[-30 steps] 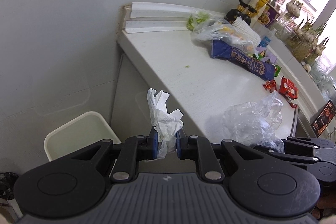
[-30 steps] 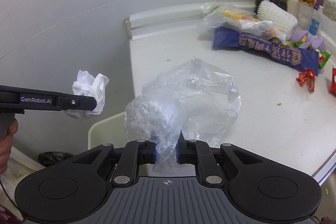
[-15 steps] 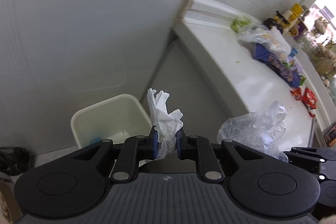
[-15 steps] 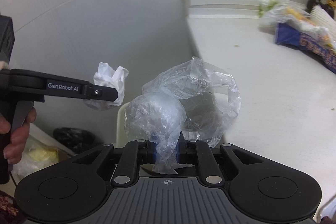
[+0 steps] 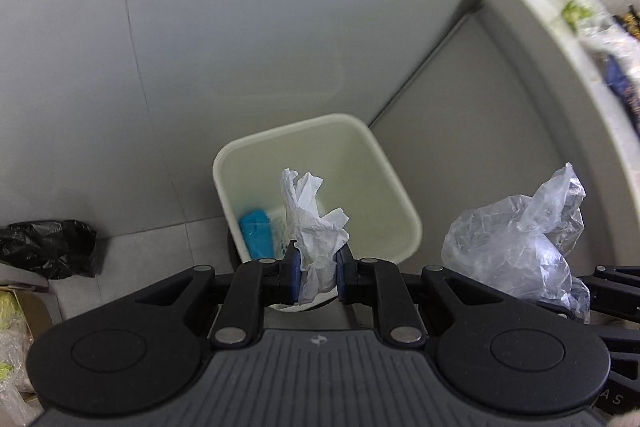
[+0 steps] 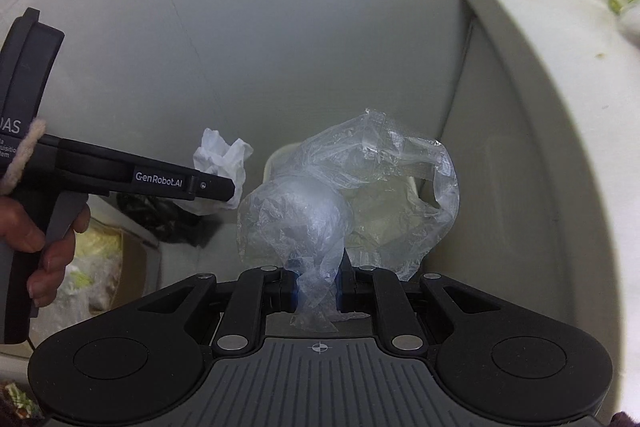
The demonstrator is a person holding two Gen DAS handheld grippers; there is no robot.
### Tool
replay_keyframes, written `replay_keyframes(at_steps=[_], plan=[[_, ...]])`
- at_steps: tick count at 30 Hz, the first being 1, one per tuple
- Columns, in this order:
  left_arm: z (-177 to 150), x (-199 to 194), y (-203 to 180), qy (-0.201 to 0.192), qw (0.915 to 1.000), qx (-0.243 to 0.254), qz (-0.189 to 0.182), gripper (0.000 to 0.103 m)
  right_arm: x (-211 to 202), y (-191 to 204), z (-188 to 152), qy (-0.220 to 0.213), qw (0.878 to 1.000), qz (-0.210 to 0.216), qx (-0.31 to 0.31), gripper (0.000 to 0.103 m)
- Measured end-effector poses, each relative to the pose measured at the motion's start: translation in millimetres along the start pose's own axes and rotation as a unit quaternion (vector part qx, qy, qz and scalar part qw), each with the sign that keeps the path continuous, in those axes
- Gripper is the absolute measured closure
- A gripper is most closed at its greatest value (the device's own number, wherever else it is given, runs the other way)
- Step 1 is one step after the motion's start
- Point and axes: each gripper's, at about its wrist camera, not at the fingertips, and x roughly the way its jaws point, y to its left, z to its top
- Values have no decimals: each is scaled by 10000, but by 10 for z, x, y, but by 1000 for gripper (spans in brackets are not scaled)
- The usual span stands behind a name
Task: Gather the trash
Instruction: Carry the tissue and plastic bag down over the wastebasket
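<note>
My left gripper (image 5: 316, 277) is shut on a crumpled white tissue (image 5: 310, 215) and holds it over the open cream bin (image 5: 400, 195) on the floor. The bin holds a blue item (image 5: 256, 233). My right gripper (image 6: 318, 287) is shut on a crumpled clear plastic bag (image 6: 340, 203), which hides most of the bin (image 6: 276, 157) behind it. The bag also shows at the right of the left wrist view (image 5: 520, 243). The left gripper (image 6: 228, 193) with the tissue (image 6: 220, 159) shows at the left of the right wrist view.
The white counter edge (image 5: 560, 39) runs along the right, with its grey cabinet side (image 5: 480, 131) beside the bin. A black bag (image 5: 48, 247) lies on the floor at the left. A cardboard box (image 6: 100, 267) with trash stands below the left hand.
Both grippers have swung left and down, away from the counter, toward the bin. The bin is now centred under the tissue. Both still hold their trash.
</note>
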Motion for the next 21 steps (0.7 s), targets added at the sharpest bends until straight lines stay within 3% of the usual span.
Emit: replay_keyframes(at_steps=[13,21], plan=[[10,793,92,554,9980,256,168,87,1021,-195,137,694,9974,-144,159,90],[90,1024,107,739,9964,384,180,86,1507,-385,253,1167,9918,-207,487,89]])
